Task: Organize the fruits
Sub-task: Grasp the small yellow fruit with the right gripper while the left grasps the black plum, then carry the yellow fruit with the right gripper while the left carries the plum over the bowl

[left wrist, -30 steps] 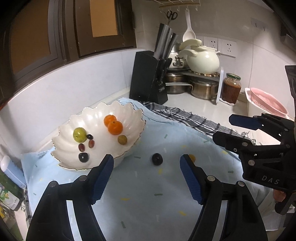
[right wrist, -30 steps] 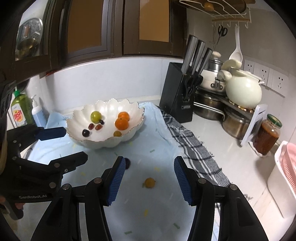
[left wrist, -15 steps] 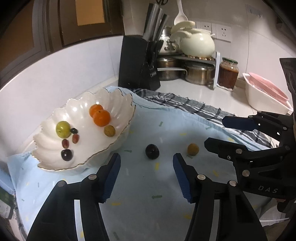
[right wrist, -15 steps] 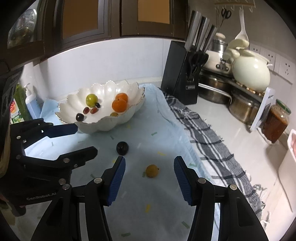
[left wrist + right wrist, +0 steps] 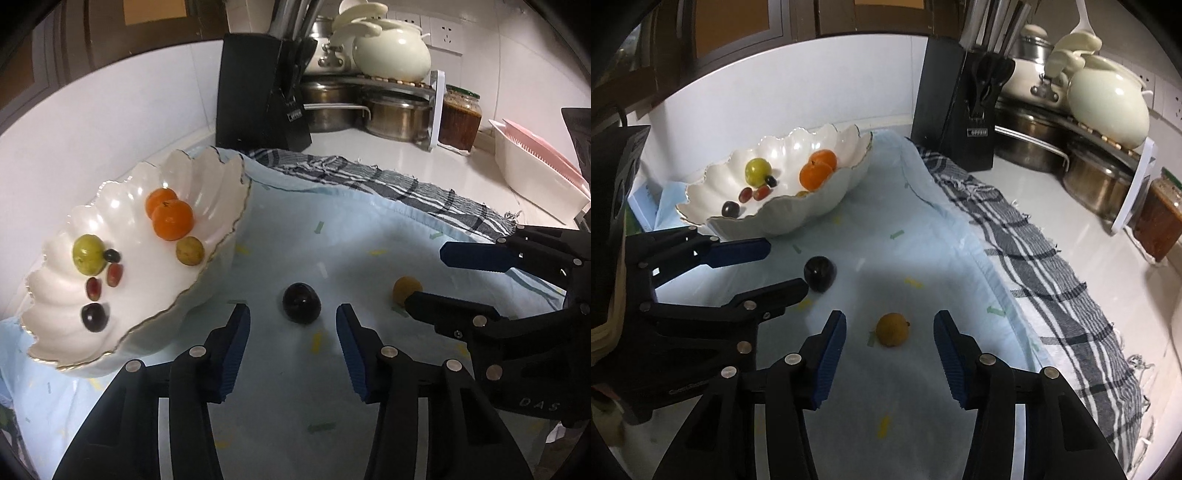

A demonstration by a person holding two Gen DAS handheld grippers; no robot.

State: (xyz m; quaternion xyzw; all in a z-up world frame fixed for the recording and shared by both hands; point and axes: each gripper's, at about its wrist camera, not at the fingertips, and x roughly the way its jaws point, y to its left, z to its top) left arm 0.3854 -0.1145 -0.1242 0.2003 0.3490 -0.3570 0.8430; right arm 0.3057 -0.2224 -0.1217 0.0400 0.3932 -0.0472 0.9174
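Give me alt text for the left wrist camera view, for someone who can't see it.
The open left tool frames a dark plum on a blue cloth, not touching it. The open right tool reaches toward a small yellow fruit; a white bowl of fruit sits left.

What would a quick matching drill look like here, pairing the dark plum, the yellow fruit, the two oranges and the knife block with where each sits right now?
Things:
1. dark plum
2. yellow fruit
3. oranges
4. knife block

Places:
A. inside the white scalloped bowl
B. on the blue cloth, in front of the open left claw
C. on the counter behind the bowl
D. on the blue cloth, in front of the open right claw

Pairs: 1-B, 2-D, 3-A, 4-C
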